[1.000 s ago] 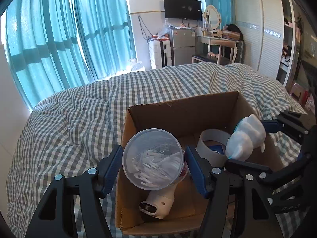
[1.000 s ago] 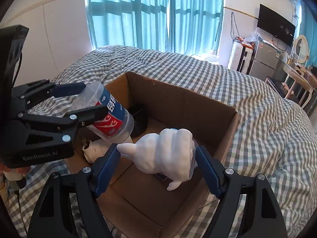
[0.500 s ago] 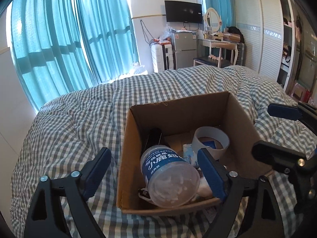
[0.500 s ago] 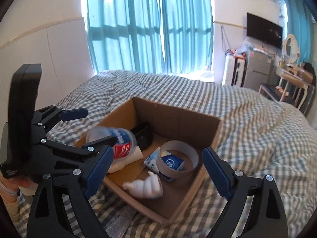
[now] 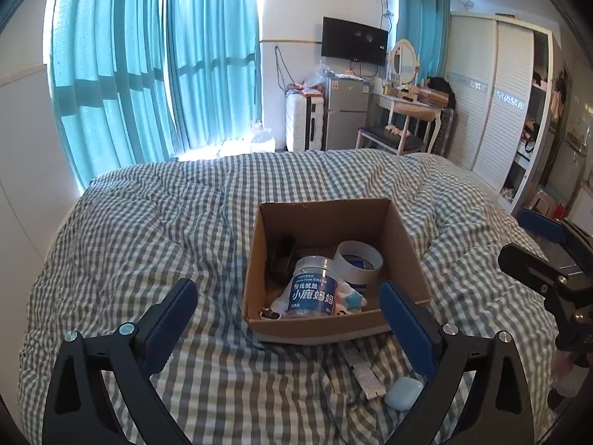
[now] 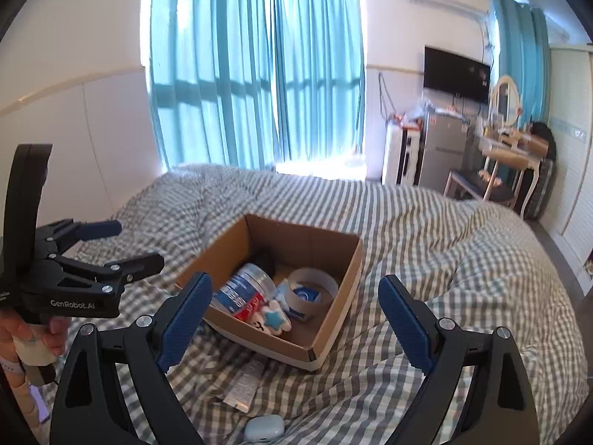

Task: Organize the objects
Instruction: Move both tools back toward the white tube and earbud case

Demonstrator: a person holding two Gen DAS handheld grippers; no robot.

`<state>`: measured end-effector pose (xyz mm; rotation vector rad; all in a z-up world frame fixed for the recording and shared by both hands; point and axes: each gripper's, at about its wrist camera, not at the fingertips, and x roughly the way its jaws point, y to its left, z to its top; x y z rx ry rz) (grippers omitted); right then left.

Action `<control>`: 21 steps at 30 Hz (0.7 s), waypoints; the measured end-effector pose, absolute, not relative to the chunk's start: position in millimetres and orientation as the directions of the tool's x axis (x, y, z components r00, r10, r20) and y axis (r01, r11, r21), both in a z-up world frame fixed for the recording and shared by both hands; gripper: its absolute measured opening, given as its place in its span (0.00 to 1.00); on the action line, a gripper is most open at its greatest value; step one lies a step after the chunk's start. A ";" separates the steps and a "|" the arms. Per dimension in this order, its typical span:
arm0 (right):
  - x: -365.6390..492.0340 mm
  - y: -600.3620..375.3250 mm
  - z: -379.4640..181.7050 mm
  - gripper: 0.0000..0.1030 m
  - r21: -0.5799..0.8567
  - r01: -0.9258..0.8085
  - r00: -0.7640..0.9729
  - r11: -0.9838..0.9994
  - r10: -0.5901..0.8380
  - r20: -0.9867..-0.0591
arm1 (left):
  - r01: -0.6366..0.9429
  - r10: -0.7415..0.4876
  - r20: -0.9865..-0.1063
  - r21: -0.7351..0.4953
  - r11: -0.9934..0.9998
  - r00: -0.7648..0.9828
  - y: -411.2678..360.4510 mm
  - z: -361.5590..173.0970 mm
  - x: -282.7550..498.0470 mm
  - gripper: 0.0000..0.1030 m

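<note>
2 items have just gone in: the jar [image 5: 310,289] and white toy [image 6: 272,319] now lie in the cardboard box [image 5: 402,237] on the bed [image 5: 148,244]. Left hand-held gripper [image 5: 289,319] and right hand-held gripper [image 6: 294,311] gape empty, pulled back; a pale blue case [image 5: 404,393] and foil packet [image 6: 246,382] remain outside.

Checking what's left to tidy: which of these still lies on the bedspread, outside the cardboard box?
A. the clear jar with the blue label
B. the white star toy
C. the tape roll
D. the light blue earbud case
D: the light blue earbud case lies on the checked bedspread in front of the cardboard box, beside a silver sachet.
</note>
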<state>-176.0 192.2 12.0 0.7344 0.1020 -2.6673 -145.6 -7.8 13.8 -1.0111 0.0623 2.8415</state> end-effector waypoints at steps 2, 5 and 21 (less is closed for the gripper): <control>-164.8 192.0 18.4 0.89 0.024 0.377 -0.797 -0.926 -0.337 -0.501 | -0.117 0.088 -0.630 0.006 -0.993 -0.771 -9.6 19.1 -133.4 1.00; -148.1 189.1 21.3 0.89 0.008 0.382 -0.799 -0.924 -0.335 -0.499 | -0.103 0.064 -0.644 0.024 -0.994 -0.762 -11.5 19.5 -116.7 1.00; -158.1 159.2 -129.8 0.85 -0.002 0.430 -0.598 -0.903 -0.283 -0.750 | 0.013 -0.030 -0.768 0.028 -1.000 -0.640 -8.7 -114.1 -107.3 1.00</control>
